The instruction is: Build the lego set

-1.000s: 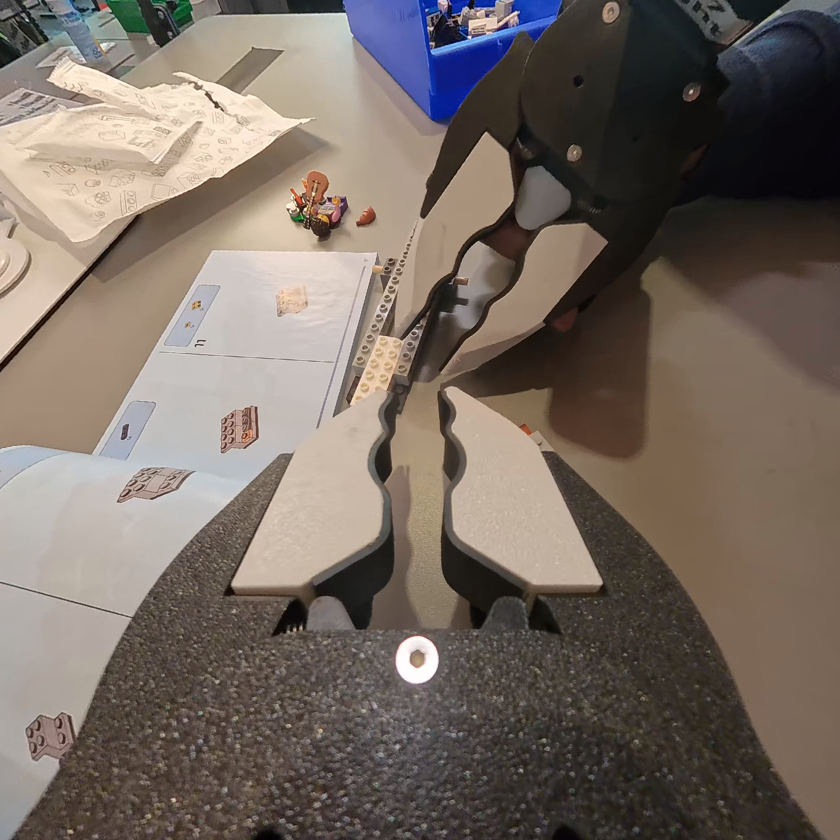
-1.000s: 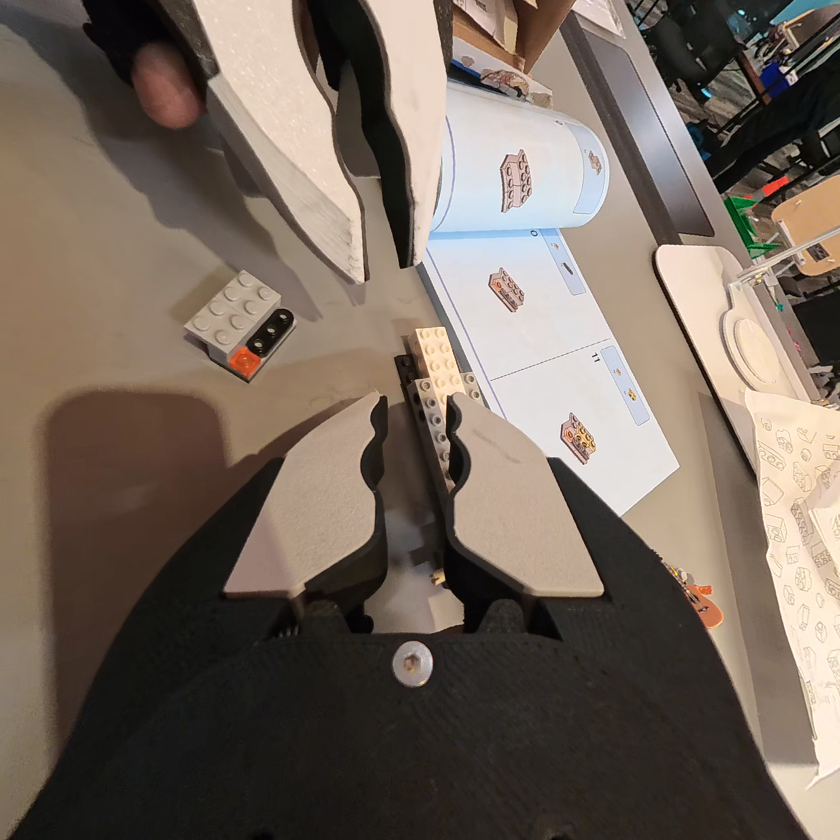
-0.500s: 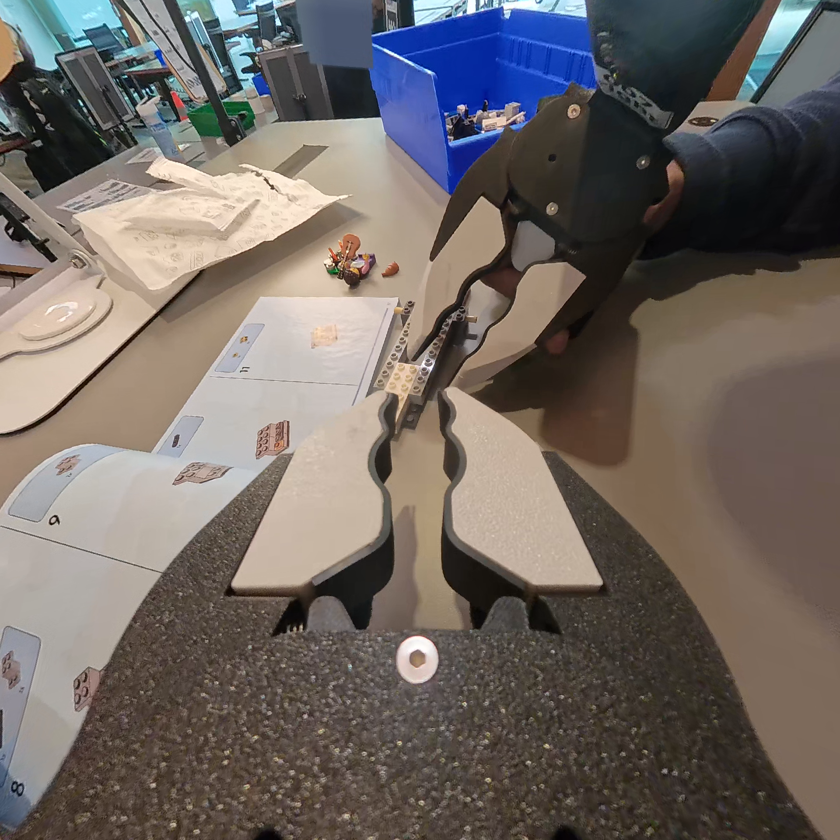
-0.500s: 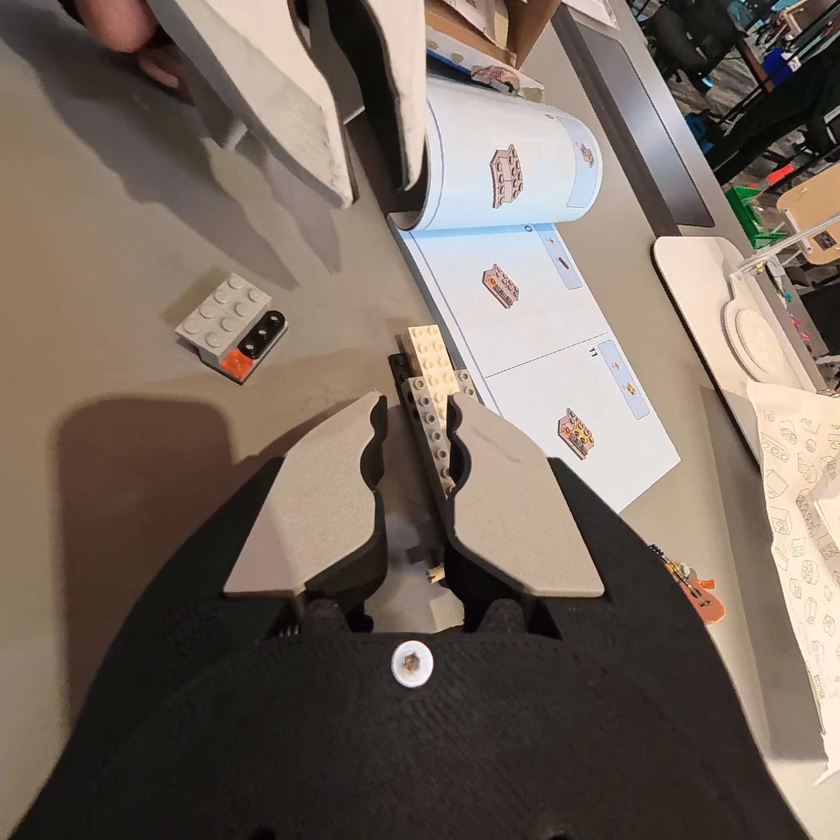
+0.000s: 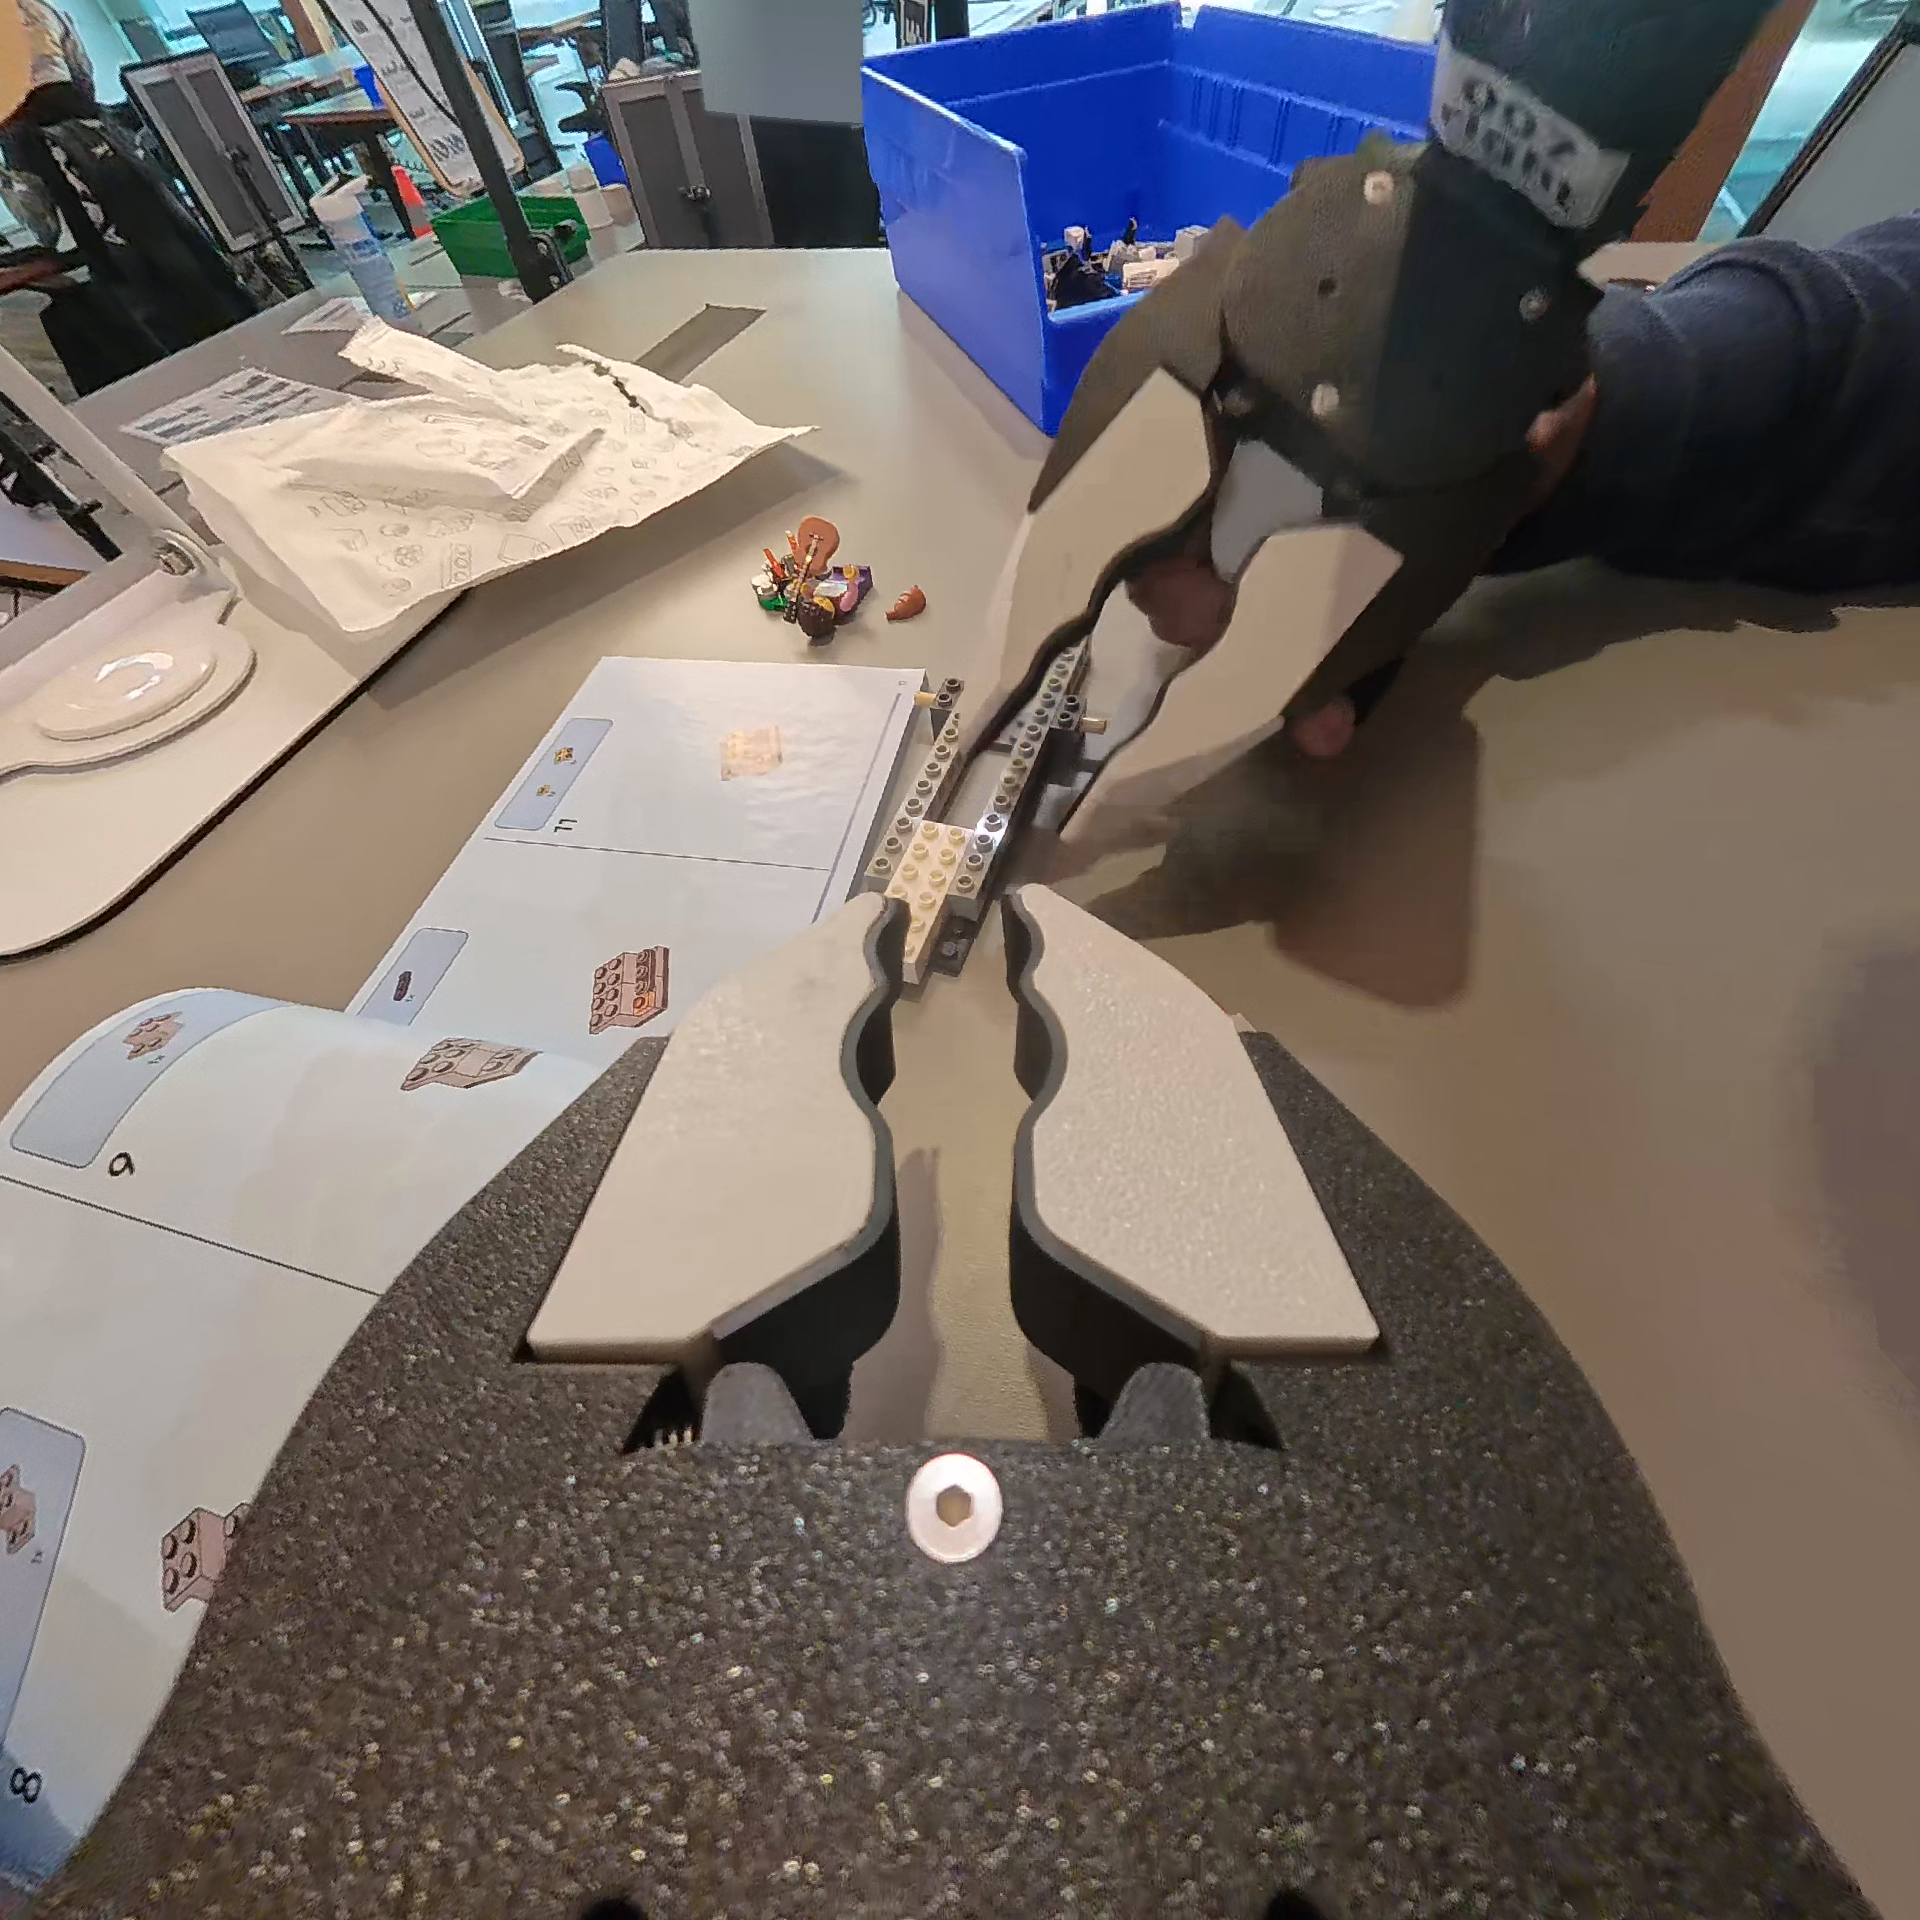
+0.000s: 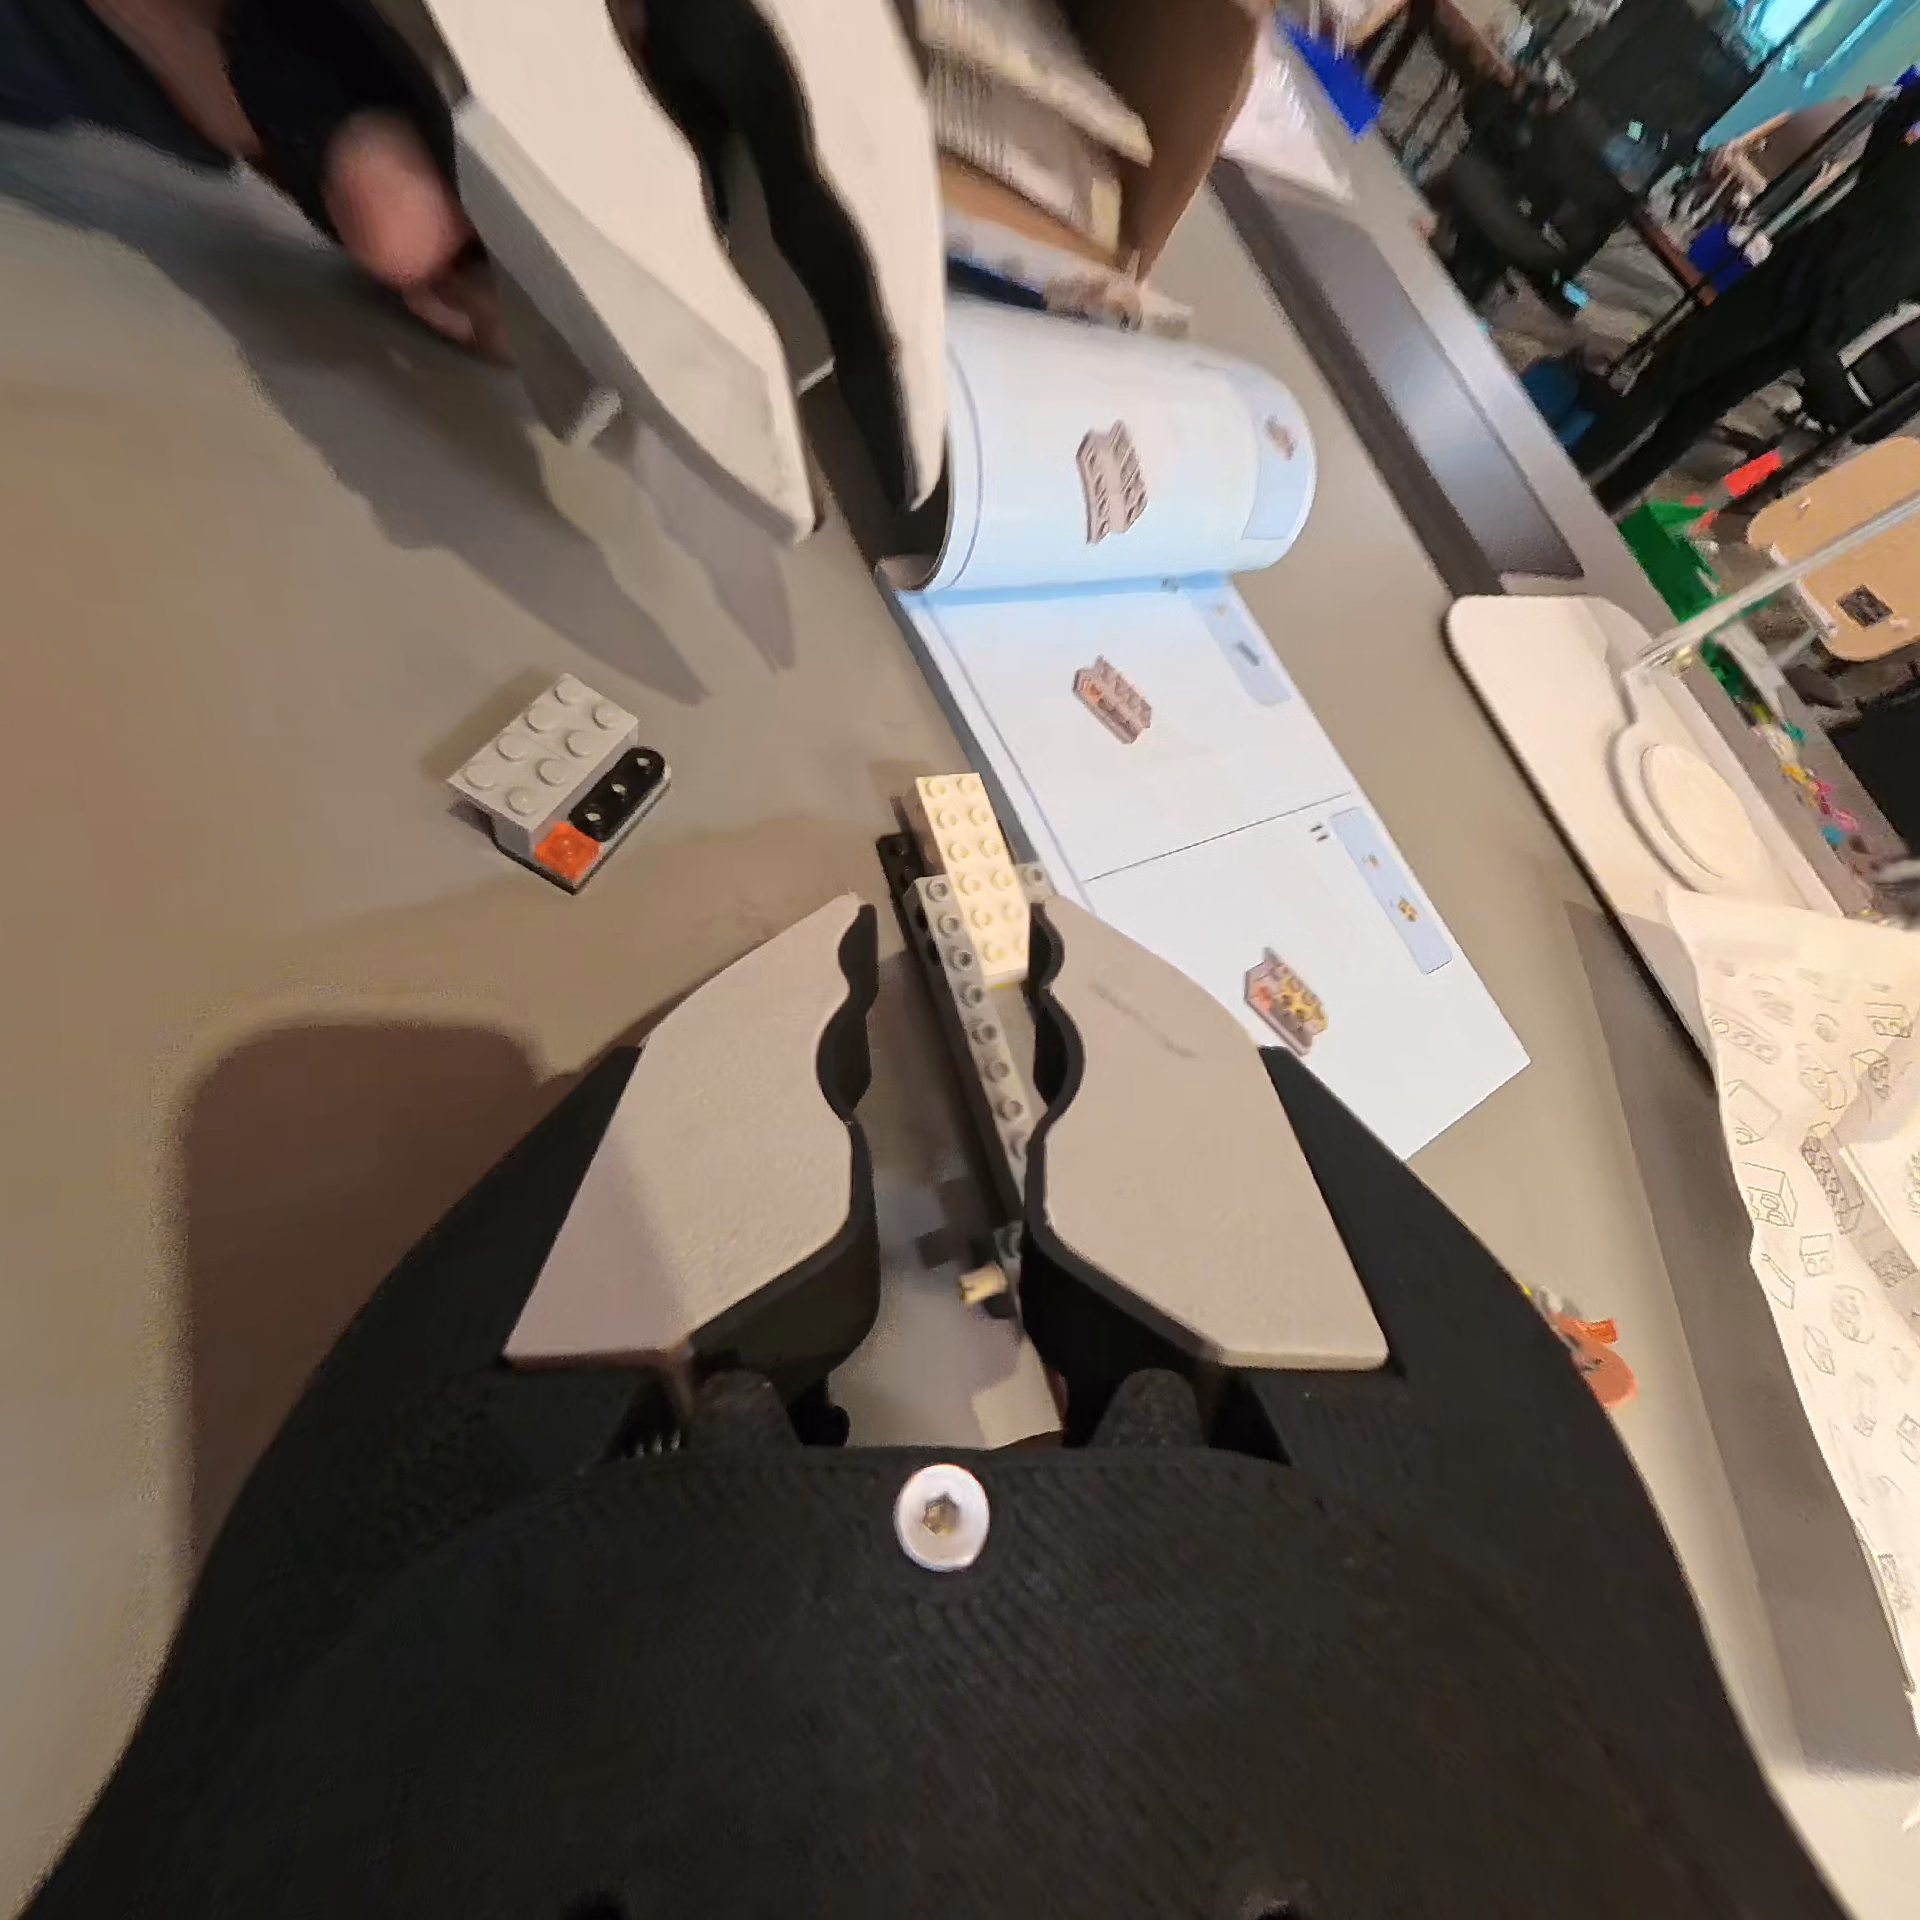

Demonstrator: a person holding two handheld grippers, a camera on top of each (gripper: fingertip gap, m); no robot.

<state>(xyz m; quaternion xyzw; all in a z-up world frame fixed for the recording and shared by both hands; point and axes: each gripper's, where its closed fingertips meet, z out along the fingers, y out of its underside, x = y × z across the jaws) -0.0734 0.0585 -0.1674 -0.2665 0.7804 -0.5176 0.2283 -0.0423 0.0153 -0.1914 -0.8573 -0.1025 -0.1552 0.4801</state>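
Grey studded beams, joined at one end by a cream studded plate, make up a long narrow brick frame (image 5: 961,821) lying flat on the grey table (image 5: 1558,1039), just beside the right edge of an open pale-blue instruction booklet (image 5: 675,821). Its long axis runs straight from one gripper to the other. The right gripper (image 6: 948,930) straddles the far end: a grey beam and the plate's end lie between its parted fingers (image 6: 1132,1122), close against one finger, with a clear gap to the other, so nothing is clamped. The left gripper (image 5: 948,914) hangs beyond the cream-plated end, fingers (image 5: 769,1132) apart and bare, the frame's tip just ahead of them and toward the booklet side. The right gripper is the nearer of the two. A small grey block with black and orange parts (image 6: 556,795) sits well apart, to one side.
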